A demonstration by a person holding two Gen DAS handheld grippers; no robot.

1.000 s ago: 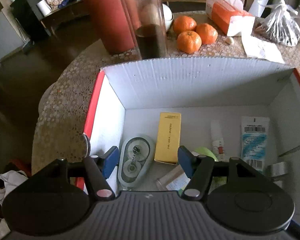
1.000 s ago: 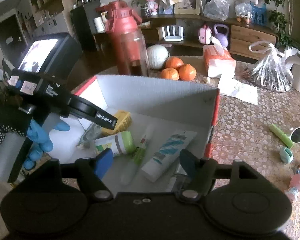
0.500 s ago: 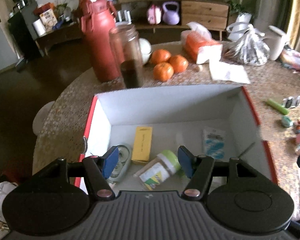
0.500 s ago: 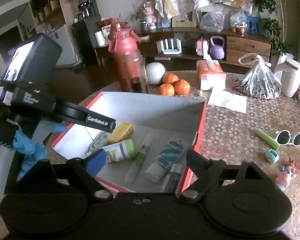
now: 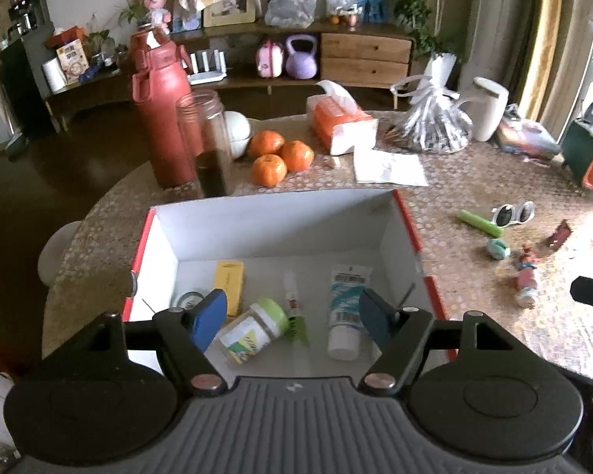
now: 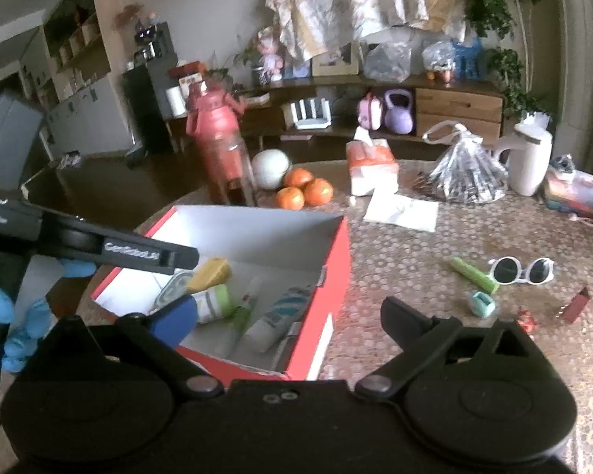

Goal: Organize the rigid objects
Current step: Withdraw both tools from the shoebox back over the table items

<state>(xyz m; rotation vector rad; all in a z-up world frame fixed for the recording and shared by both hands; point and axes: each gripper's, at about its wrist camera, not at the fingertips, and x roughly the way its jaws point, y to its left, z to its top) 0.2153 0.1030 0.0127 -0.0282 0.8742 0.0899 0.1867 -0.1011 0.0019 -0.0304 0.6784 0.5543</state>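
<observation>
- Daylight came from the right, washing out the surface (image 5: 565, 276) at that edge.
- The left side stayed dim.
- Fisheye curved the edges; the right-wrist view looked softly blurred.

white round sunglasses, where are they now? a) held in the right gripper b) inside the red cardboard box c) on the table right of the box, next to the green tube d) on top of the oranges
c: the white round sunglasses lie on the patterned table beside the green tube, outside the red cardboard box.
</observation>
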